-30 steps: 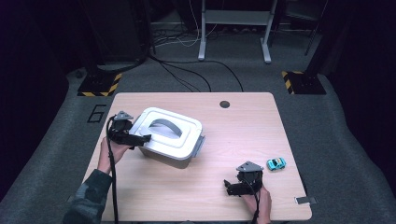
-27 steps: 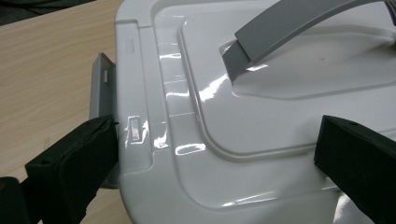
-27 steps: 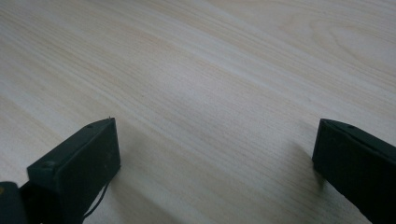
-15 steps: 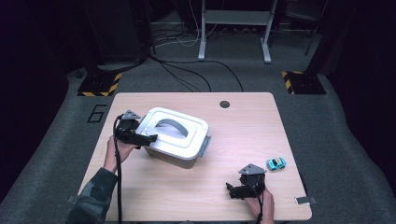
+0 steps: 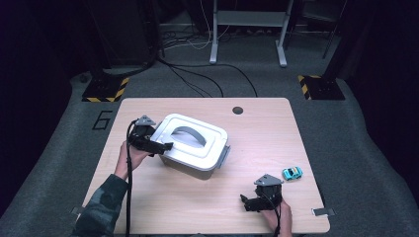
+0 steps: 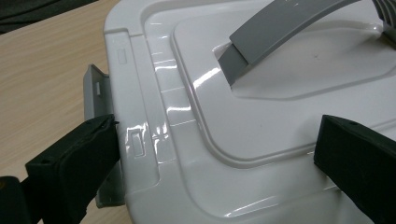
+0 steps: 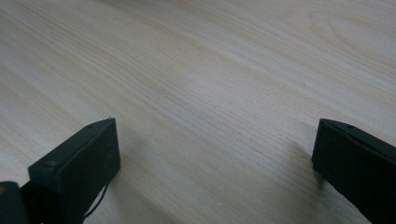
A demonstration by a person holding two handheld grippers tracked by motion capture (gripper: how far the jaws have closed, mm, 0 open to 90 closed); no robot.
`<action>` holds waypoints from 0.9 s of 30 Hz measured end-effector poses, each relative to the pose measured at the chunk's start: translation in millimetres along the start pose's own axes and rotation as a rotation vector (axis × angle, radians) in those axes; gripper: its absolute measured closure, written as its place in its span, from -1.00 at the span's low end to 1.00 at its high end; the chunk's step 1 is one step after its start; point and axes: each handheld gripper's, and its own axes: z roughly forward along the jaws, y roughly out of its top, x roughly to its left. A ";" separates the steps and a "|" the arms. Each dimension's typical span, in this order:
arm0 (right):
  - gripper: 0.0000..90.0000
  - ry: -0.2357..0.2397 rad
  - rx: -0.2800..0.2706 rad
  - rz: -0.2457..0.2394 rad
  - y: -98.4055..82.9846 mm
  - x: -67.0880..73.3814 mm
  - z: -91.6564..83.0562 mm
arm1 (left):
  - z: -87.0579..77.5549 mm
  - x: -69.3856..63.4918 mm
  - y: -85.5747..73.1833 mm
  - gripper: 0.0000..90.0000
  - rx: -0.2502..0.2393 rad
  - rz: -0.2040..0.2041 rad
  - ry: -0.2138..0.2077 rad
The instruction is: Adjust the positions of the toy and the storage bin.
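A white lidded box (image 5: 190, 148) with a grey handle (image 5: 187, 134) stands on the left half of the wooden table (image 5: 267, 128). My left gripper (image 5: 164, 146) is open at the box's left end, and its jaws straddle the lid's edge. In the left gripper view the lid (image 6: 261, 112) lies between the jaws of the left gripper (image 6: 219, 142), with the grey side latch (image 6: 97, 91) by the left jaw and the handle (image 6: 280, 28) beyond. My right gripper (image 5: 246, 202) is open and low over bare wood near the front edge. In the right gripper view the right gripper (image 7: 215, 149) holds nothing.
A small turquoise toy car (image 5: 292, 173) sits on the table to the right, just beyond my right gripper. A dark cable hole (image 5: 237, 110) marks the table's far edge. Cables and a metal stand's legs (image 5: 247, 34) are on the floor behind the table.
My left gripper has moved right along the box's left end, and the box has shifted slightly to the right. The right gripper has drifted a little toward the front edge.
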 end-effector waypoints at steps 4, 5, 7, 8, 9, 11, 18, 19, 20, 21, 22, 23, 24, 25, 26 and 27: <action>-0.99 -0.007 -0.004 0.002 -2.5 -1.7 -2.4 | 4.2 -4.0 3.8 -0.99 0.003 0.012 -0.011; -0.99 -0.005 -0.002 0.001 -3.0 -2.1 -2.9 | 5.0 -4.9 4.5 -0.99 0.004 0.019 -0.017; -0.99 -0.006 -0.003 0.003 -3.8 -2.7 -3.8 | 7.5 -7.7 5.9 -0.99 0.001 0.022 -0.025; -0.99 -0.005 -0.004 0.003 -4.1 -2.7 -4.0 | 8.0 -8.6 6.6 -0.99 0.004 0.024 -0.026; -0.99 -0.005 -0.004 0.000 -4.3 -3.0 -4.0 | 9.3 -10.0 7.2 -0.99 0.001 0.025 -0.026; -0.99 0.003 -0.004 -0.006 -4.6 -3.7 -4.3 | 11.4 -12.8 9.0 -0.99 0.003 0.031 -0.033; -0.99 0.012 -0.001 -0.008 -5.4 -4.4 -5.4 | 20.8 -23.8 15.9 -0.99 0.001 0.043 -0.058; -0.99 0.012 -0.001 -0.008 -5.5 -4.4 -5.4 | 22.3 -26.0 17.0 -0.99 0.002 0.045 -0.062; -0.99 0.012 -0.001 -0.008 -5.4 -4.4 -5.4 | 23.8 -27.5 18.2 -0.99 0.001 0.056 -0.065; -0.99 0.012 0.000 -0.008 -5.4 -4.4 -5.4 | 25.3 -29.9 19.0 -0.99 0.001 0.050 -0.072; -0.99 0.014 0.000 -0.008 -5.5 -4.5 -5.4 | 26.5 -31.3 20.2 -0.99 0.003 0.058 -0.076; -0.99 0.013 -0.001 -0.010 -5.4 -4.7 -5.4 | 27.9 -32.7 21.2 -0.99 0.001 0.067 -0.077; -0.99 0.013 -0.001 -0.010 -5.5 -4.8 -5.4 | 29.1 -34.8 21.9 -0.99 0.001 0.062 -0.083; -0.99 0.013 -0.001 -0.009 -5.5 -4.8 -5.4 | 30.2 -36.4 22.8 -0.99 0.002 0.065 -0.086; -0.99 0.013 -0.002 -0.008 -5.6 -4.9 -5.4 | 31.3 -37.7 23.5 -0.99 -0.001 0.071 -0.084; -0.99 0.011 -0.003 -0.005 -5.7 -4.9 -5.5 | 32.3 -39.5 24.1 -0.99 0.002 0.065 -0.090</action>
